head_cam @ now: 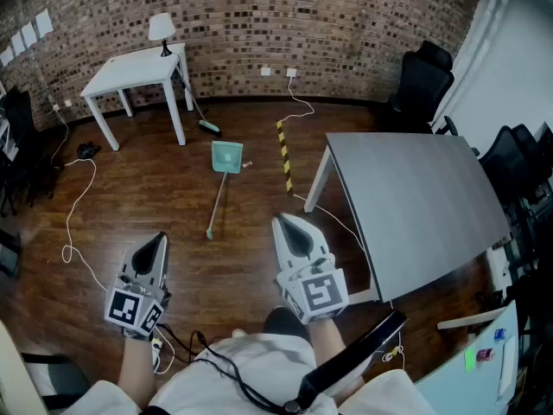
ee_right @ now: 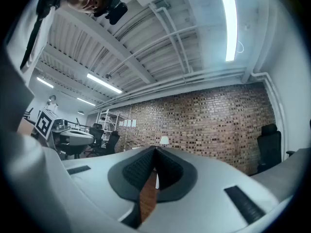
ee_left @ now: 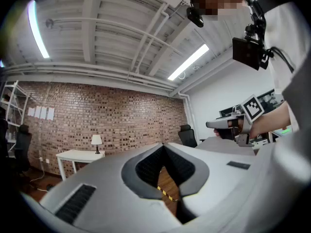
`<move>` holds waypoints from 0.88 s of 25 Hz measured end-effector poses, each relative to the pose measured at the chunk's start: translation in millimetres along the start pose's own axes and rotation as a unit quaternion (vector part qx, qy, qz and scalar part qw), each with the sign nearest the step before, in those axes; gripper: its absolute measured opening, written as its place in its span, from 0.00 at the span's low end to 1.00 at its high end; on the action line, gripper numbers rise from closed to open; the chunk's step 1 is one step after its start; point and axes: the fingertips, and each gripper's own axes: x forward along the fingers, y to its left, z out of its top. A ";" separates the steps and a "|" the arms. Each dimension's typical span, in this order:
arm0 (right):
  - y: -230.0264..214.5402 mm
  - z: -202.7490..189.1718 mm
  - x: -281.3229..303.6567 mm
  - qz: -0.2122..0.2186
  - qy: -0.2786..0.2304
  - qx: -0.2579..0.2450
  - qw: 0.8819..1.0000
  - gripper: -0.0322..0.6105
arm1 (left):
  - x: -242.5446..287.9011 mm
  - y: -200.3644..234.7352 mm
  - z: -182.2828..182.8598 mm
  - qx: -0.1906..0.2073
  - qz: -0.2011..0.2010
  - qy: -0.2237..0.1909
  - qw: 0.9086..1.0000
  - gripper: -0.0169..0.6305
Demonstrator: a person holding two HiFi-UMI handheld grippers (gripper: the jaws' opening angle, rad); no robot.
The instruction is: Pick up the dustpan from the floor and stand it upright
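While the dustpan (head_cam: 226,157) lies flat at 12 o'clock, nothing is done yet. The left gripper (head_cam: 158,240) and right gripper (head_cam: 286,225) are closed, empty.

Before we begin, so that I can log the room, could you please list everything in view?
dustpan: one, teal, lying flat on the wood floor, long handle toward the person.
broom: one, teal head, leaning at the white table.
white table: one, white, by the brick wall.
lamp: one, white shade, on the white table.
grey table: one, grey, at right.
office chairs: several, black, at the room's edges.
striped strip: one, yellow and black, on the floor right of the dustpan.
cables: several, white, on the floor.
left tool: one, grey, shut, empty.
right tool: one, grey, shut, empty.
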 end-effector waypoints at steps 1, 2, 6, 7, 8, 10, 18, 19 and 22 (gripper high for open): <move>-0.3 -2.4 2.3 -0.001 0.002 0.002 1.000 0.02 | 0.7 3.0 -2.3 -0.001 0.001 0.001 1.000 0.03; -1.1 -4.8 4.9 -0.002 0.003 0.003 1.000 0.02 | 1.8 5.8 -4.6 -0.002 0.001 0.002 1.000 0.03; -10.4 -16.4 20.4 -0.007 0.008 0.012 1.000 0.02 | 15.0 16.3 -13.6 -0.004 0.002 0.007 1.000 0.03; -13.4 -19.8 25.3 -0.007 0.009 0.012 1.000 0.02 | 19.7 18.5 -16.6 -0.005 0.002 0.009 1.000 0.03; -16.8 -23.1 30.9 -0.006 0.010 0.013 1.000 0.02 | 25.2 20.7 -20.0 -0.005 0.003 0.012 1.000 0.03; -26.9 -29.3 45.1 -0.003 0.007 0.015 1.000 0.02 | 40.6 25.5 -27.0 -0.002 0.001 0.017 1.000 0.03; -109.6 -56.2 140.4 0.009 -0.004 0.032 0.999 0.02 | 148.2 66.3 -49.6 0.004 0.018 0.039 0.999 0.03; -124.8 -58.6 155.3 0.011 -0.004 0.029 1.000 0.02 | 167.7 72.3 -49.4 0.004 0.022 0.038 0.999 0.03; -170.6 -62.4 197.8 0.020 -0.003 0.022 1.000 0.02 | 229.0 88.3 -44.0 0.002 0.034 0.030 0.999 0.03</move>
